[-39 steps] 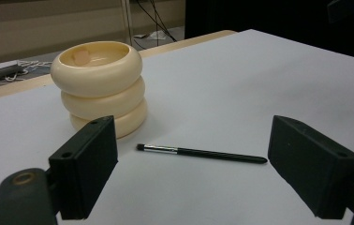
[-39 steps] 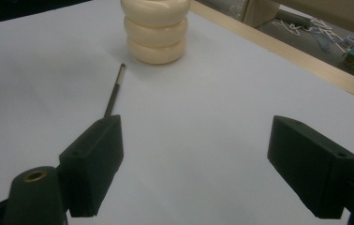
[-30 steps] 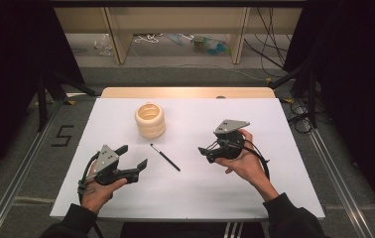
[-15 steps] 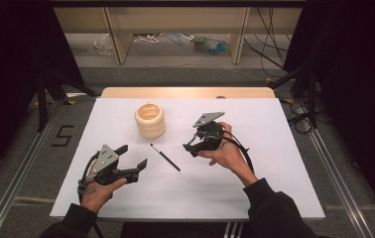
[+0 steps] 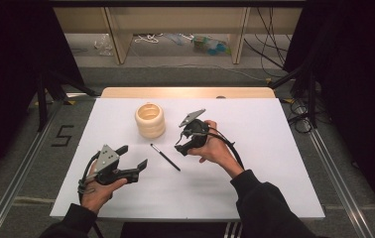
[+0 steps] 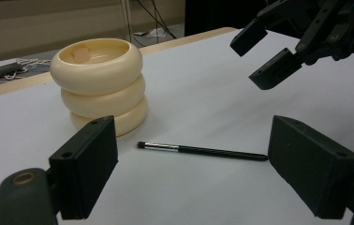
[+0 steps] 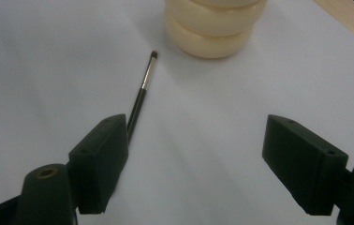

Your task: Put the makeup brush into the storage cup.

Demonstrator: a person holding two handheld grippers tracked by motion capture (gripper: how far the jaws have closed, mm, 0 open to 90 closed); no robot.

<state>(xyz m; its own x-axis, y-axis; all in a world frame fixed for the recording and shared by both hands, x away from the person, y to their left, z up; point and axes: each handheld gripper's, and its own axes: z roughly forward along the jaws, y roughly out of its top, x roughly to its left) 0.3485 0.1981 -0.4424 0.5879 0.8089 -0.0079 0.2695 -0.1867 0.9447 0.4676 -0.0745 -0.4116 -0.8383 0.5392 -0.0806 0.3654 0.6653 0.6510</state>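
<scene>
You rested your left gripper (image 5: 135, 157) nearest you, at about 7 o'clock on the white table (image 5: 275, 188), jaws spread wide and holding nothing. Seen along those jaws, the thin black brush (image 6: 202, 150) lay flat just beyond their tips, bristle end toward the cream ribbed pot (image 6: 98, 84), handle end toward your other hand.

Further out, near the middle of the table, your right gripper (image 5: 179, 144) hung over the sheet with its jaws apart, though they had just been easing inward, and nothing sat between them. In the right gripper view the brush (image 7: 142, 91) ran off toward 11 o'clock and its handle end passed behind the left-hand jaw, so the gap was not centred on it. The pads looked clear of the shaft.

My reading is that you were lining up to pick the brush up. To do it cleanly you would have wanted to shift the right gripper toward 9 o'clock until the shaft lay midway in the gap, turn the wrist so the pads closed across the handle rather than along it, and come down close to the sheet before squeezing; a shaft that thin rolls away from a one-sided nudge.

Farthest, at 11 o'clock, the pot (image 5: 150, 120) stood upright, near the bristle tip but apart from it
</scene>
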